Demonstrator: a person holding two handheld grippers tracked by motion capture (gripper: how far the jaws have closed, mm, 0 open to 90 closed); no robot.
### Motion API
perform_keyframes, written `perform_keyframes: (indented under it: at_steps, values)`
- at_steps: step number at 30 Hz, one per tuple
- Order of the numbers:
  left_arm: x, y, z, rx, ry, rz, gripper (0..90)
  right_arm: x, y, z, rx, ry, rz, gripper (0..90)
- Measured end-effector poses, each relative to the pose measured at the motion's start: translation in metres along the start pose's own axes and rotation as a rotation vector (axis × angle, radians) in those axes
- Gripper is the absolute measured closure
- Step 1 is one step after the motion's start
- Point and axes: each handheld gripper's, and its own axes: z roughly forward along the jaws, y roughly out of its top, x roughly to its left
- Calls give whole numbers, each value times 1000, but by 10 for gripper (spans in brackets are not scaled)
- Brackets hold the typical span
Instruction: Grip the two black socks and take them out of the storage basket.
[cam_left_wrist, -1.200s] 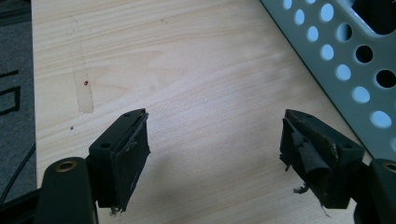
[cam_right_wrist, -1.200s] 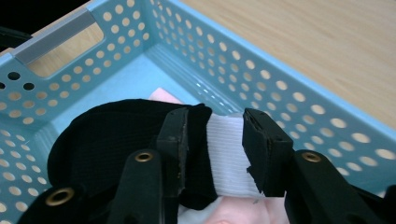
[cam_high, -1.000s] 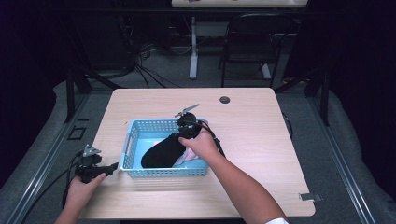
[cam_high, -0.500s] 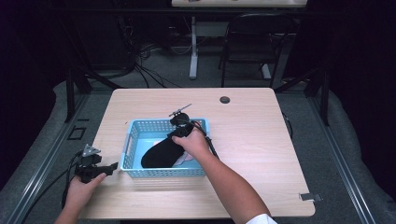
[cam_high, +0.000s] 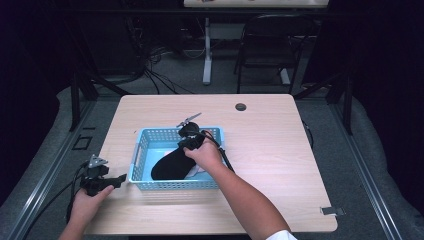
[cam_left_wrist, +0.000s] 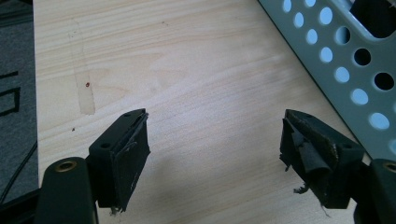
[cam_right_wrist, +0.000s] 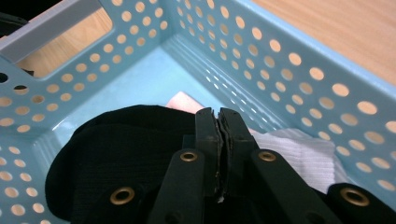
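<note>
Your right tool (cam_right_wrist: 219, 122) has just snapped together, apparently pinching the black cloth (cam_right_wrist: 121, 144) below it in the basket (cam_high: 142, 150); lift next, while your left tool (cam_left_wrist: 215, 154) idles spread over the bench (cam_left_wrist: 187, 70).

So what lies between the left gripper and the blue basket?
Bare table, seen in the high view: the left gripper sits just short of the blue basket.

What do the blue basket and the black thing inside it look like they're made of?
The blue basket looks like moulded plastic: smooth, slightly glossy walls punched with even round holes. The black thing looks like soft matte fabric, showing a fine woven texture, probably a garment.
</note>
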Motion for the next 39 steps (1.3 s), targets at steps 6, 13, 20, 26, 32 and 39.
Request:
perform_keyframes:
  at_steps: [6, 13, 20, 26, 32, 39]
  values:
    - [0, 0, 0, 2, 0, 3, 237, 10, 3, -18, -66, 10, -34, 875]
    - [-1, 0, 0, 3, 1, 1, 237, 37, 14, -57, -173, 43, -105, 877]
    - [0, 0, 0, 3, 2, 2, 237, 49, 25, -86, -237, 39, -150, 878]
    - [0, 0, 0, 2, 2, 2, 237, 50, 32, -117, -285, 9, -185, 879]
    - [0, 0, 0, 4, 2, 1, 237, 43, 31, -147, -323, -11, -189, 878]
    - [0, 0, 0, 4, 2, 1, 237, 33, 21, -181, -341, -32, -182, 878]
